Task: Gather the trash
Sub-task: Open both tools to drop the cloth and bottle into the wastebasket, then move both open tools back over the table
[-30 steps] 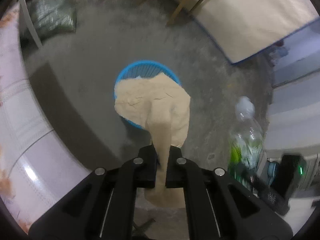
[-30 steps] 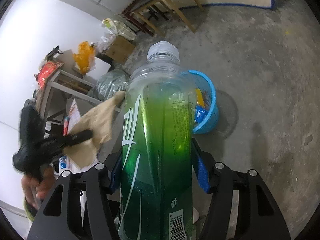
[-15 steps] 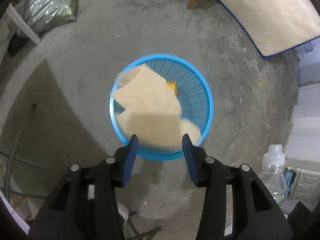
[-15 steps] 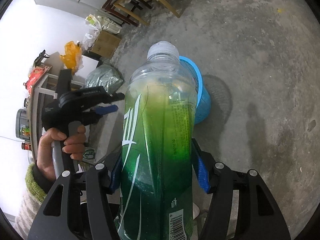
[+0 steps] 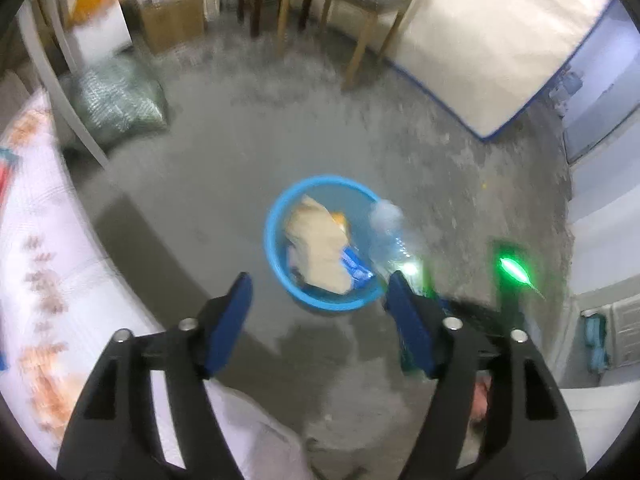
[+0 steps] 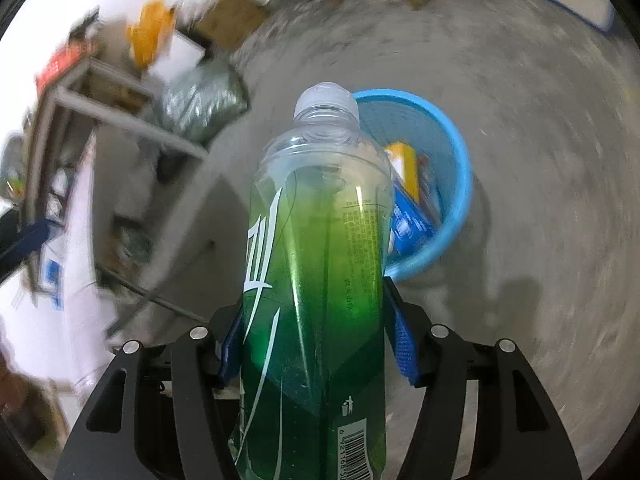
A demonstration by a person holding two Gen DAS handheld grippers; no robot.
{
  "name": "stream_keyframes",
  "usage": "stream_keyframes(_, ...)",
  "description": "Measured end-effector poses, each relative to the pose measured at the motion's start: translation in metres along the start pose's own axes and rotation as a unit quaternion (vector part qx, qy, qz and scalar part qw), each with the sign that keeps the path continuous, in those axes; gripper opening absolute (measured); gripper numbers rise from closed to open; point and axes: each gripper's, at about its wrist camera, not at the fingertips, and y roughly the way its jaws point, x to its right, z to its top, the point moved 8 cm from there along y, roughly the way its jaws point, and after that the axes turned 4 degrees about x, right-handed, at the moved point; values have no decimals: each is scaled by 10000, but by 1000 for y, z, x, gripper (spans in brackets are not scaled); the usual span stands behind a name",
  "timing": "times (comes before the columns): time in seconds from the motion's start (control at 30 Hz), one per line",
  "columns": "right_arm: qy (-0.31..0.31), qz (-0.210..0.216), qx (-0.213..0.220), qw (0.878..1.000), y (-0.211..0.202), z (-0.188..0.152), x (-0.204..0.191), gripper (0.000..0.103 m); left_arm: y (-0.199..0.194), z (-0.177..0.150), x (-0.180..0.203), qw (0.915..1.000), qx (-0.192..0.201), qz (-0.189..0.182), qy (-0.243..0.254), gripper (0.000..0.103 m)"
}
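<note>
A blue plastic bin [image 5: 276, 240] stands on the concrete floor. A tan paper sheet [image 5: 318, 246] lies inside it with a blue wrapper [image 5: 356, 266] and an orange item. My left gripper [image 5: 320, 286] is open and empty, above and nearer than the bin. My right gripper [image 6: 314, 320] is shut on a green plastic bottle [image 6: 320, 248] with a white cap, held upright just left of the bin [image 6: 456, 184]. The bottle's top also shows in the left wrist view [image 5: 386, 228], at the bin's right rim.
A patterned tablecloth edge [image 5: 36, 280] fills the left. A grey-green sack [image 5: 120, 100], a cardboard box [image 5: 172, 24] and wooden chair legs [image 5: 360, 40] stand at the back. A mattress [image 5: 492, 40] leans at the back right. A metal shelf [image 6: 80, 120] is at left.
My left gripper opened and let go of the tan paper, which fell into the bin; the gripper then pulled back. My right gripper moved the bottle closer to the bin.
</note>
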Motion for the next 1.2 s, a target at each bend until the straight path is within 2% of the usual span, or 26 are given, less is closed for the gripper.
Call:
stream_keyframes(0.1,-481,-281,-403,9976,46,19,-17,73,-51,-14,-21,9991,397,126,60,76)
stream_keyframes(0.2,-618,-559,-515,9952,66,23,-21,74,-90,-39,-47,9977,626,251,-37,77)
stream_keyframes(0.27,-511,-448,-465,9966,65,20,-22,74,-112,-62,-68,9964,751,349,-191,78)
stream_keyframes(0.33,-431,-321,-383,9978,56,13,-19,74,-130,-79,-87,9939,916,536,-292,78)
stream_keyframes(0.43,-416,-398,-260,9980,36,-1,-9,74,-147,-104,-111,9893,1098,762,-592,79)
stream_keyframes(0.53,-308,-482,-154,9982,14,-11,3,74,-159,-124,-129,9861,1163,735,-928,79)
stream_keyframes(0.7,-98,-485,57,9988,-23,-26,14,74,-178,-148,-149,9794,1365,894,-1186,79)
stream_keyframes(0.83,-154,-365,274,9988,-51,-33,3,74,-187,-166,-169,9726,1414,944,-1588,79)
stream_keyframes(0.93,-371,-136,474,9981,-78,-33,-23,74,-199,-177,-181,9672,1517,1063,-1739,79)
stream_keyframes(1.03,-703,154,643,9953,-104,-27,-64,74,-213,-187,-197,9580,1719,1240,-1932,79)
stream_keyframes(1.13,-1218,495,819,9879,-126,-23,-123,74,-227,-200,-216,9475,1893,1343,-2198,79)
stream_keyframes(1.2,-1656,816,880,9789,-136,-26,-174,77,-236,-212,-230,9396,1997,1369,-2419,79)
